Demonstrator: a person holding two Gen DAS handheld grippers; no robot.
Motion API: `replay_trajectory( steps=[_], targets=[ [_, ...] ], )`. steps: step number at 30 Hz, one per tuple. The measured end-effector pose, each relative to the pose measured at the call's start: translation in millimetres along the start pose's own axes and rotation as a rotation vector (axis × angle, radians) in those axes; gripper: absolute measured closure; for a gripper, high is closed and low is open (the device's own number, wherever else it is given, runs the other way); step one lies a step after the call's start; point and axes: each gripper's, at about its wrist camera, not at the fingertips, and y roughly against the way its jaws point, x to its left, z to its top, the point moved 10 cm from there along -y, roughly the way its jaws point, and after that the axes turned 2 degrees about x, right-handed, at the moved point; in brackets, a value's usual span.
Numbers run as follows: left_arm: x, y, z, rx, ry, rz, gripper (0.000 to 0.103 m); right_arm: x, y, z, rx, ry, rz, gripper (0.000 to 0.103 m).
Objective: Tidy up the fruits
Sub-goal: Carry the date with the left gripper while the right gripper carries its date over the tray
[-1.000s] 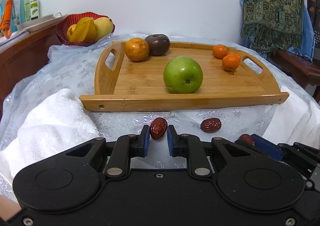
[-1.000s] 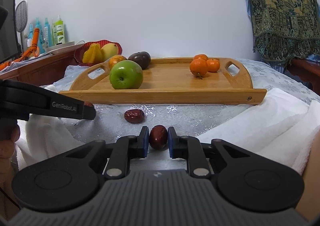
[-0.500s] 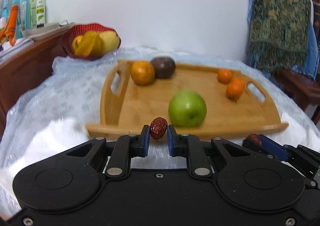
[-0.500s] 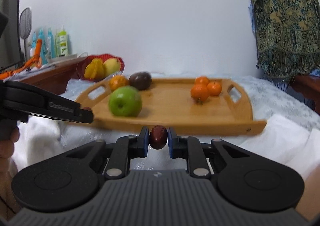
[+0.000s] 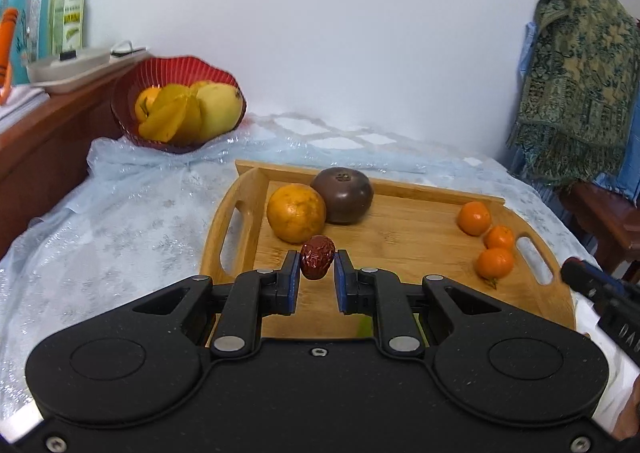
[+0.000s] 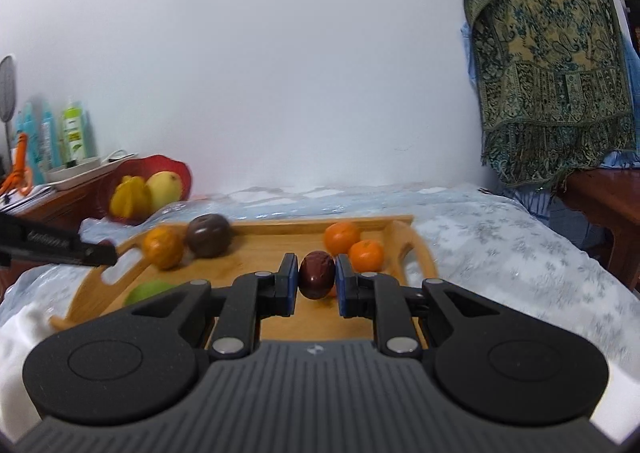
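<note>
My left gripper [image 5: 317,273] is shut on a wrinkled red date [image 5: 317,256] and holds it above the left part of the wooden tray [image 5: 404,241]. My right gripper [image 6: 317,280] is shut on a second red date [image 6: 317,273] above the tray's right part [image 6: 276,249]. On the tray lie a large orange [image 5: 296,213], a dark brown fruit [image 5: 342,195], three small tangerines [image 5: 494,262] and a green apple [image 6: 149,291], mostly hidden behind the grippers.
A red basket [image 5: 176,105] with yellow fruit stands at the back left. Bottles [image 5: 70,13] stand on a wooden cabinet at left. A patterned cloth [image 5: 576,73] hangs at right. White towel [image 6: 24,337] lies at front left.
Both grippers lifted their dates off the tablecloth and moved forward over the tray. The tray and its fruit now sit closer and lower in both views.
</note>
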Motion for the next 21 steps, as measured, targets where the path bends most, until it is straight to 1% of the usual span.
replay_trajectory(
  steps=[6, 9, 13, 21],
  targets=[
    [7, -24, 1, 0.035, -0.007, 0.026, 0.086, -23, -32, 12, 0.059, -0.025, -0.020, 0.080],
    [7, -34, -2, 0.066, -0.004, 0.011, 0.086, -31, -48, 8, 0.118, -0.090, 0.002, 0.080],
    [4, -47, -2, 0.097, -0.015, -0.002, 0.086, -37, -66, 1, 0.181, -0.133, 0.007, 0.080],
    [0, -64, -6, 0.130, -0.033, -0.004, 0.086, -45, -86, -6, 0.234, -0.156, -0.020, 0.080]
  ],
)
